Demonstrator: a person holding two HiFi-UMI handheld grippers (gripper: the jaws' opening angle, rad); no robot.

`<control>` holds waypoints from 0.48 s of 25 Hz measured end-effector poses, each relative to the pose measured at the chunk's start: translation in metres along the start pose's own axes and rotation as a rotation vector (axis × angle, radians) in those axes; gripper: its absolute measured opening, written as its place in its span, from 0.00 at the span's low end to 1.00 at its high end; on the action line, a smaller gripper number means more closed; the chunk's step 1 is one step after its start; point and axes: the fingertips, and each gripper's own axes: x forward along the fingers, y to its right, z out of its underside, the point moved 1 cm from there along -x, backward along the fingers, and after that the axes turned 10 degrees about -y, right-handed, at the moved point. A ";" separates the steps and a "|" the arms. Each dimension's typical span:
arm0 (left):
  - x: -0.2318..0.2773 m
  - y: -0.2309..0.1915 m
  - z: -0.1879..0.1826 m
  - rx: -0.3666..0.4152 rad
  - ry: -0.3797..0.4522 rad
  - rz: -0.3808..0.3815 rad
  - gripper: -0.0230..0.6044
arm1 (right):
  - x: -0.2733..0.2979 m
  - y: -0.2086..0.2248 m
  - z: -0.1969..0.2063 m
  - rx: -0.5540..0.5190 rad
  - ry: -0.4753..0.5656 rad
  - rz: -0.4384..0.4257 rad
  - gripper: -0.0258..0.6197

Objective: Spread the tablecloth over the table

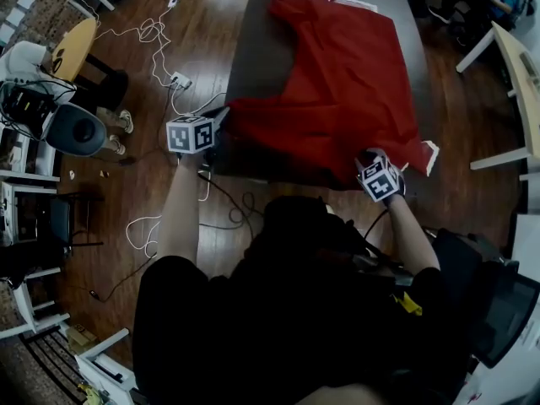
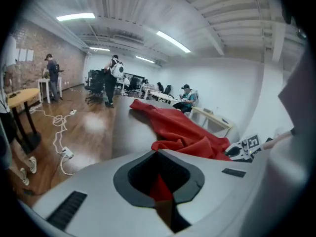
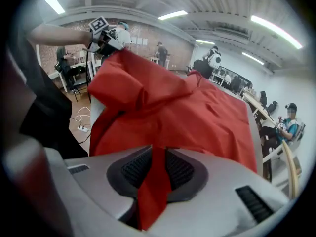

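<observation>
Dark counter, standing on a wooden floor, carries the red tablecloth. The cloth lies creased and partly bunched beyond both sets of fingers. It covers the stretch ahead of the right fingers and leaves a bare strip of counter ahead of the left fingers. Its near edge runs from one gripper to the other along the counter's near side.

Left gripper: fingers pressed together on the cloth's near left corner. The left gripper view shows a red fold nipped between the dark pads.

Right gripper: fingers pinching the near right corner. The right gripper view shows a strip of cloth clamped between the ribbed pads and trailing below them.

White cables and a power strip lie on the floor to the left of the left fingers. A round yellow table stands further left. A white desk stands to the right of the right fingers. Several people are visible far beyond the counter.
</observation>
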 end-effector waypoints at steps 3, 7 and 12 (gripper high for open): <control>-0.025 -0.042 -0.001 -0.056 0.022 -0.139 0.04 | 0.011 0.007 0.020 0.013 -0.085 0.040 0.17; -0.052 -0.075 0.002 -0.113 0.030 -0.195 0.04 | 0.004 0.025 0.021 -0.002 -0.128 0.099 0.09; -0.052 -0.085 0.023 -0.159 0.021 -0.219 0.04 | 0.023 0.023 0.029 0.049 -0.090 -0.001 0.09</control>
